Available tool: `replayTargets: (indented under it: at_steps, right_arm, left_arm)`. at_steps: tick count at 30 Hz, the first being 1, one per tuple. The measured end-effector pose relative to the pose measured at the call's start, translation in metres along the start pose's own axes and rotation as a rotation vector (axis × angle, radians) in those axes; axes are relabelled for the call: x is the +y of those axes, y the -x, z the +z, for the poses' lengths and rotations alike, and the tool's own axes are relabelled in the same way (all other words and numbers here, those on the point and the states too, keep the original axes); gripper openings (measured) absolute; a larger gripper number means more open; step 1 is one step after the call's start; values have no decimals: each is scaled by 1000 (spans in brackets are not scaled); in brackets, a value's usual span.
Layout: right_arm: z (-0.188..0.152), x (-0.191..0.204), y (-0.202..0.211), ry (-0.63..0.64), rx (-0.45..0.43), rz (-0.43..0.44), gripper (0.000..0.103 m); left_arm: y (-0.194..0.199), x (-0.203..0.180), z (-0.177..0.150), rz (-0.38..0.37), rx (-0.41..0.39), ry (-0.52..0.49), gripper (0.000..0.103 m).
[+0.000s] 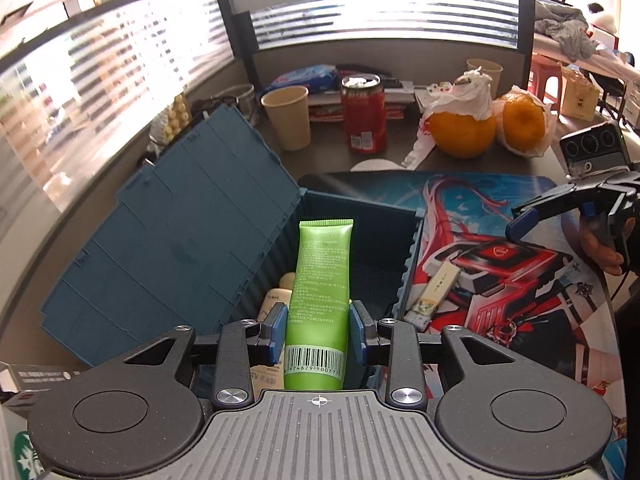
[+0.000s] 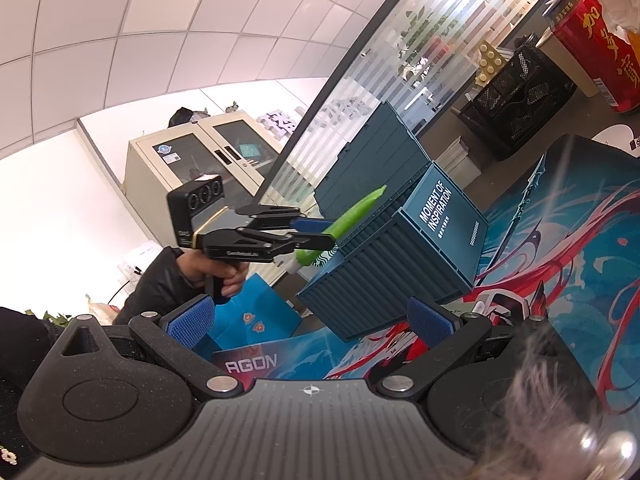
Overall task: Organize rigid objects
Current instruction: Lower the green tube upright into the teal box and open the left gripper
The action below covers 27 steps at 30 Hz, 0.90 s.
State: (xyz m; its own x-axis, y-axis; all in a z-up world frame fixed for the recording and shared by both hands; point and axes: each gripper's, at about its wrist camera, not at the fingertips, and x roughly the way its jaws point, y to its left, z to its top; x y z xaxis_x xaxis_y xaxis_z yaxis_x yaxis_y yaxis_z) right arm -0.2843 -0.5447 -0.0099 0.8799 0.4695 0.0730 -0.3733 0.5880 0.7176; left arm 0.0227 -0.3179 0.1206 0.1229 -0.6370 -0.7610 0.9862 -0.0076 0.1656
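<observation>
My left gripper [image 1: 318,330] is shut on a green tube [image 1: 320,296] and holds it over the open teal storage box [image 1: 360,216], whose lid [image 1: 172,236] leans back to the left. A cream bottle [image 1: 276,300] lies inside the box under the tube. The right wrist view shows the same left gripper [image 2: 316,234] with the green tube [image 2: 356,210] above the box [image 2: 400,264]. My right gripper [image 2: 310,320] is open and empty; it also shows in the left wrist view [image 1: 524,224] above the printed mat. A small white stick-shaped packet [image 1: 432,292] lies on the mat beside the box.
A printed desk mat [image 1: 500,280] covers the desk. Behind it stand a paper cup [image 1: 288,118], a red can [image 1: 364,114], two oranges [image 1: 460,128] in wrappers and a stack of books. A black mesh basket [image 2: 516,104] stands at the back.
</observation>
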Motion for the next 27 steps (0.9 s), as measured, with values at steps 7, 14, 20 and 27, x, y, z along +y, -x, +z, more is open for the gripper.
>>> replayTargets:
  at_steps: [7,14,20,27]
  right_arm:
    - [0,-1,-1,-5,7,-3,103]
    - [1,-1,-1,-4,8,-4,103]
    - [1,0,0,-5,6,-3,103]
    - [1,0,0,-5,7,-3,103]
  left_arm:
    - [-18,4,-6,-54,38,-8,31]
    - [-26,10,-7,-83,50,14,31]
    - [-30,12,-8,-105,64,26,31]
    - [-32,21,-9,-147,72,71,32]
